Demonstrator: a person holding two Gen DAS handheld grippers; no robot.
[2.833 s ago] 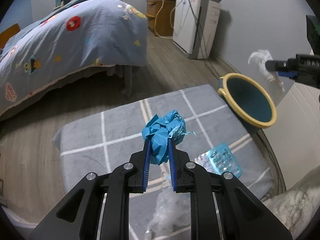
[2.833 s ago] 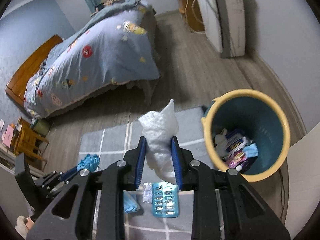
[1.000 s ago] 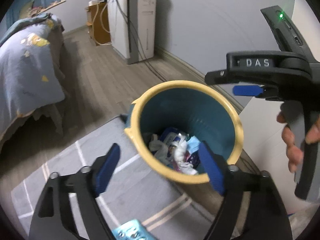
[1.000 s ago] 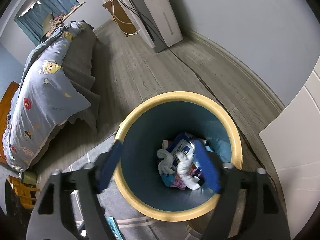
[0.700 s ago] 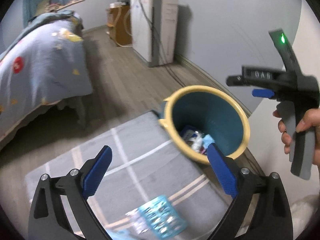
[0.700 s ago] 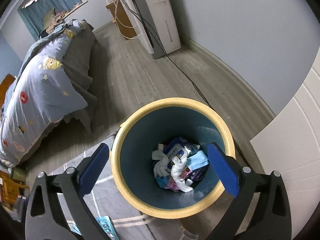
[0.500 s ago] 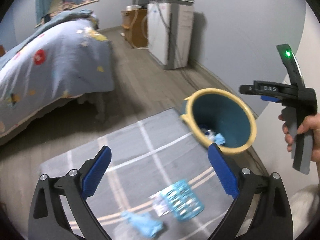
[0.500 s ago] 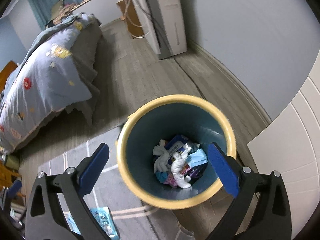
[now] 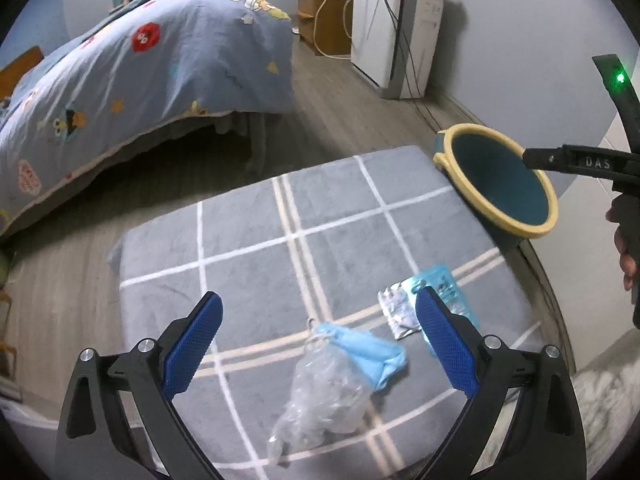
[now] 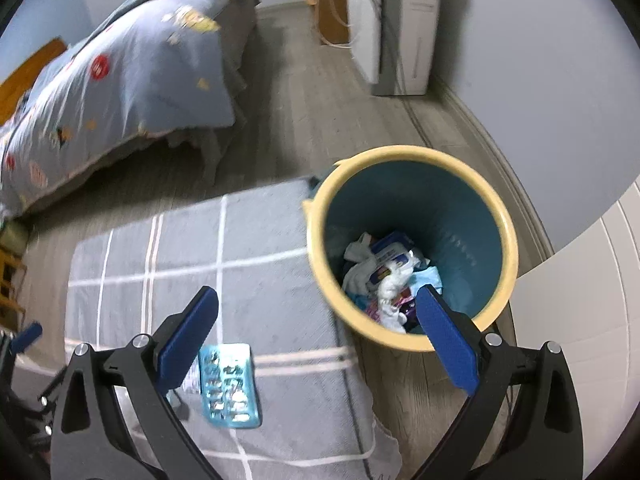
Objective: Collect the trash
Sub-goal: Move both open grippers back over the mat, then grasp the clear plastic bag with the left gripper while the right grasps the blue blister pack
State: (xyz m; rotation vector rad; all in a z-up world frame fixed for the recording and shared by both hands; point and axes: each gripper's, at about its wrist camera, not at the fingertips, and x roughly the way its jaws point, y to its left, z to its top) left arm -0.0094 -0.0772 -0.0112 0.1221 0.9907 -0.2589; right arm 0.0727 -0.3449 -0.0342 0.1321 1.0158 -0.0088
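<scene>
My left gripper is open and empty above the grey checked rug. Below it lie a clear crumpled plastic bag, a light blue face mask, a silver blister pack and a teal blister pack. My right gripper is open and empty, beside the yellow-rimmed teal bin, which holds several pieces of trash. The bin also shows in the left wrist view. The teal blister pack lies on the rug left of the bin.
A bed with a blue patterned duvet stands at the back left. A white appliance with cables and a wooden cabinet stand by the far wall. A white panel is right of the bin.
Both grippers have dropped their trash into the bin and opened. My left gripper has swung back from the bin over the rug. My right gripper has drawn back a little from the bin.
</scene>
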